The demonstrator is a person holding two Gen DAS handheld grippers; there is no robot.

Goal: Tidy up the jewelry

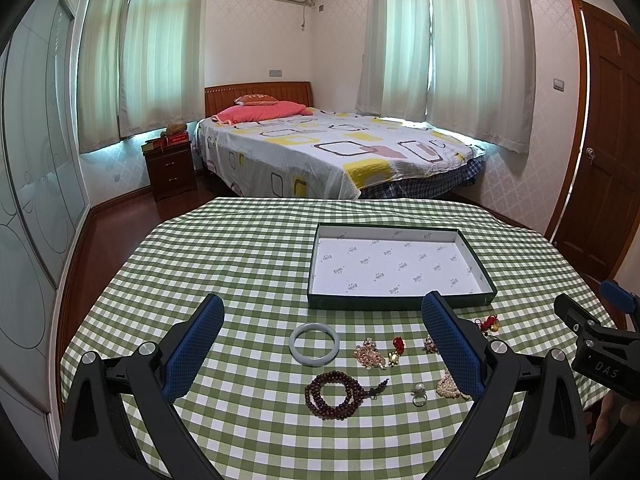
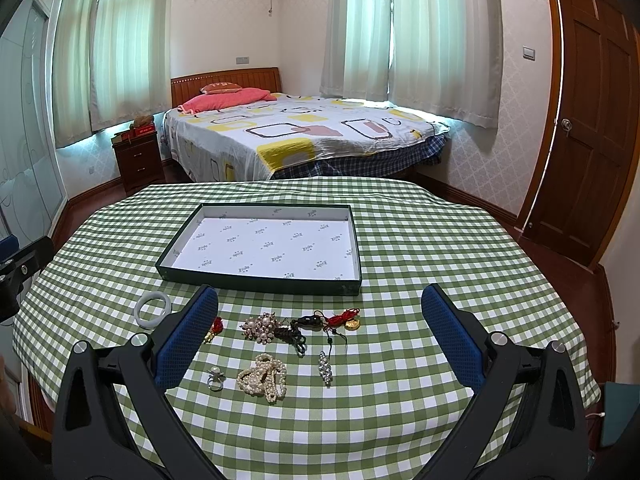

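Jewelry lies loose on a green checked tablecloth in front of a shallow dark green box [image 1: 401, 301] [image 2: 256, 280] with a white printed lining. A pale jade bangle [image 1: 314, 344] [image 2: 152, 309], dark wooden beads [image 1: 335, 395], a pearl ring [image 1: 419, 394] [image 2: 215, 378], a pearl strand [image 2: 263, 377], a pearl brooch [image 2: 259, 326], a crystal clip [image 2: 325, 368], a red-cord gold charm [image 2: 347, 320] and a dark cord pendant [image 2: 298, 332] show. My left gripper [image 1: 322, 312] hangs open above the bangle and beads. My right gripper [image 2: 320, 300] is open over the pearls.
The round table [image 2: 440, 248] drops off on all sides. A bed [image 1: 320, 148] stands beyond it, a nightstand [image 1: 170, 168] to its left, a wooden door [image 2: 592, 120] at right, glass wardrobe panels [image 1: 32, 200] at left. The right gripper's body [image 1: 600, 344] shows at the left view's right edge.
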